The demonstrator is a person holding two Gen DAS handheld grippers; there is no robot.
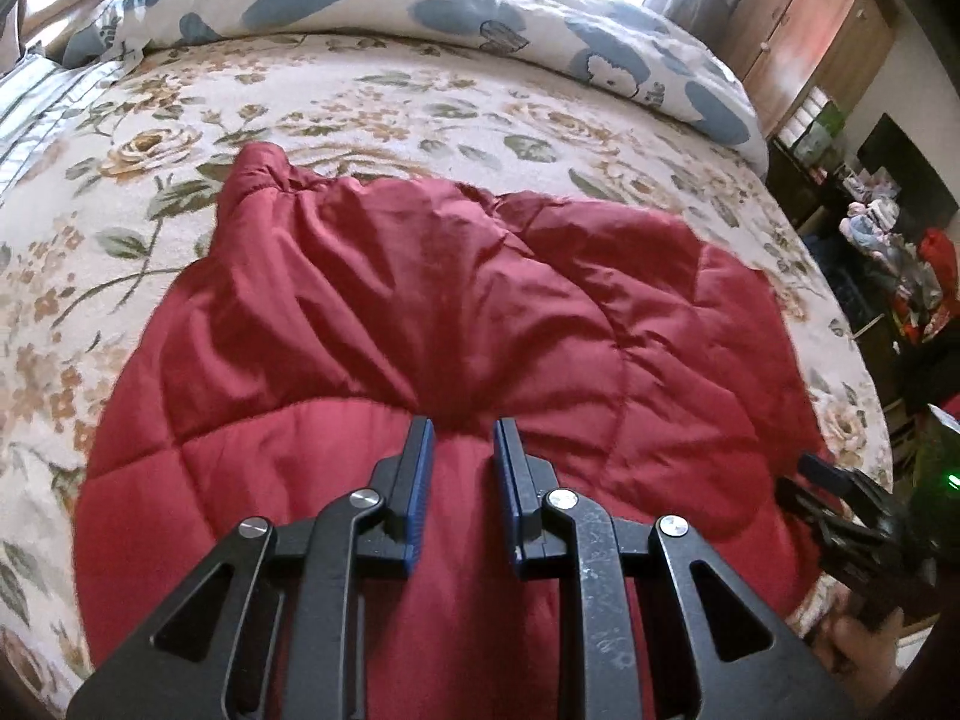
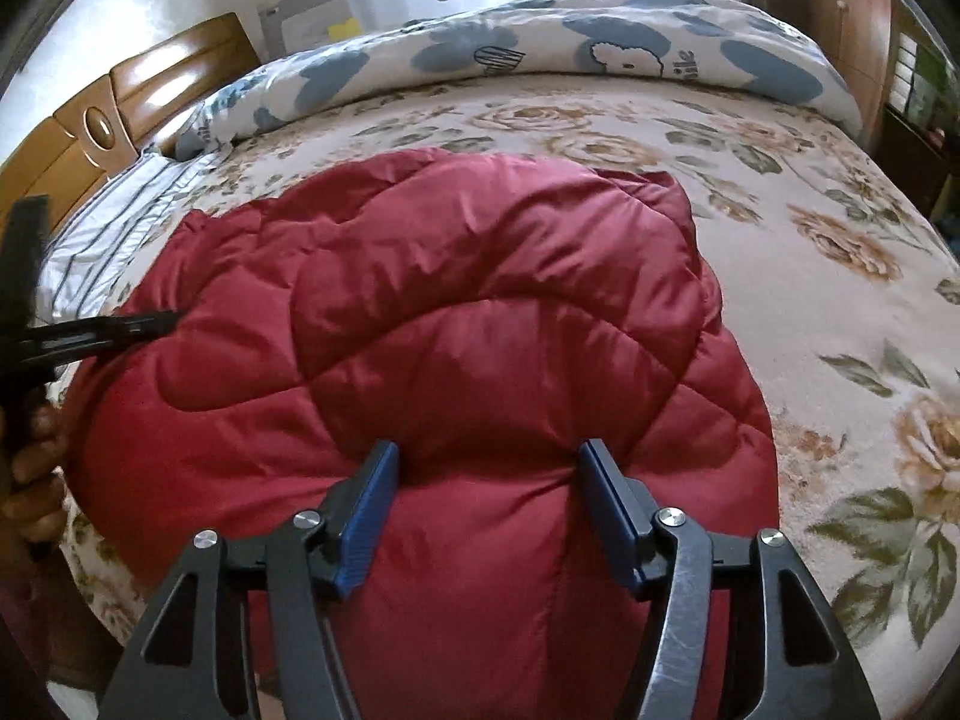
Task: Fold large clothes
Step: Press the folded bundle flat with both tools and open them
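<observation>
Both tongs, left (image 1: 462, 426) narrow and right (image 2: 487, 450) wide, straddled puffy, slippery quilted red satin jacket (image 2: 456, 312) folds, likeliest gripped at seams.

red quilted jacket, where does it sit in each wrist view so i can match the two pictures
Left wrist view: the red quilted jacket fills the centre and lower half, on the floral bedspread, with the left gripper open over its near edge.
Right wrist view: the jacket fills the centre and lower left, with the right gripper open over it.
Shared landmark: the blue-and-white rolled duvet lies along the far edge of the bed in both views.
</observation>
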